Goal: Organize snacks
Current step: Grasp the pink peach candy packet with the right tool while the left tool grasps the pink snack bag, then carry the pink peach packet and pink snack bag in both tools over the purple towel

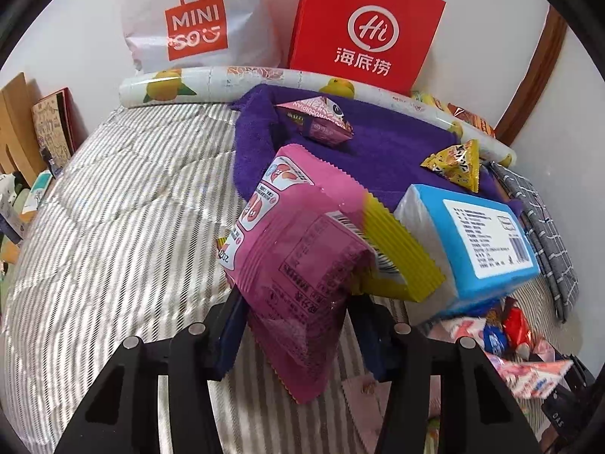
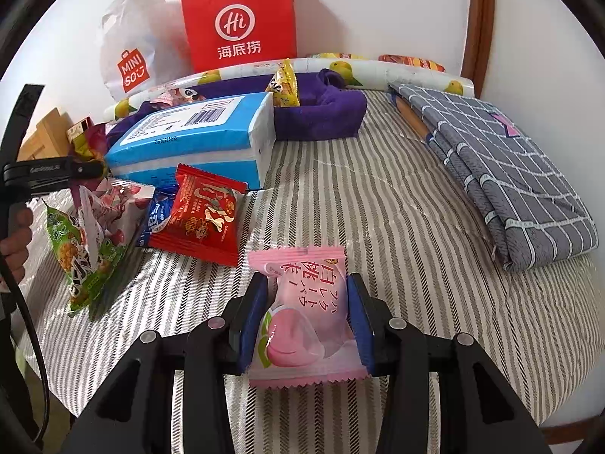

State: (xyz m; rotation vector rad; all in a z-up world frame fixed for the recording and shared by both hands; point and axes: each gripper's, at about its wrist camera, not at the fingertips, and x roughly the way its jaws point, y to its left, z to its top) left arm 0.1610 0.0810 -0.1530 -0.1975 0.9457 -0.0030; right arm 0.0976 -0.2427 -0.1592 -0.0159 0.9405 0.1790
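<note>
Left tongs [image 1: 298, 302]: closed on a magenta snack packet [image 1: 298, 249], pads pressing its two sides; a yellow ridged packet [image 1: 401, 261] lies against it, and whether the pads grip that one too cannot be told. The magenta packet is lifted clear of the striped bedcover [image 1: 113, 227].

Right tongs [image 2: 308, 321]: closed on a pale pink peach-print packet [image 2: 302, 314], one blue pad at each side. The packet sits low over the striped bedcover [image 2: 378, 227]; whether it touches the cloth cannot be told.

Snack heap, left of the right tongs: red packet [image 2: 204, 219], a small blue packet [image 2: 157, 219] partly under it, a green packet [image 2: 83, 257], and a pink-and-white wrapper [image 2: 113, 204] between them.

Blue tissue pack [image 2: 196, 136]: lies on the bedcover just behind the heap, barcode label up.

Purple towel [image 2: 321, 117]: bunched behind the tissue pack, carrying a yellow triangular packet [image 2: 283, 87] and, in the left view, a pink triangular packet [image 1: 321, 121].

Lemon-print roll [image 2: 397, 72]: runs along the wall behind the towel.

Red paper bag [image 2: 238, 19] and white shopping bag [image 2: 132, 49]: standing against the wall.

Grey checked cloth [image 2: 499, 162]: folded, at the bed's right side.
</note>
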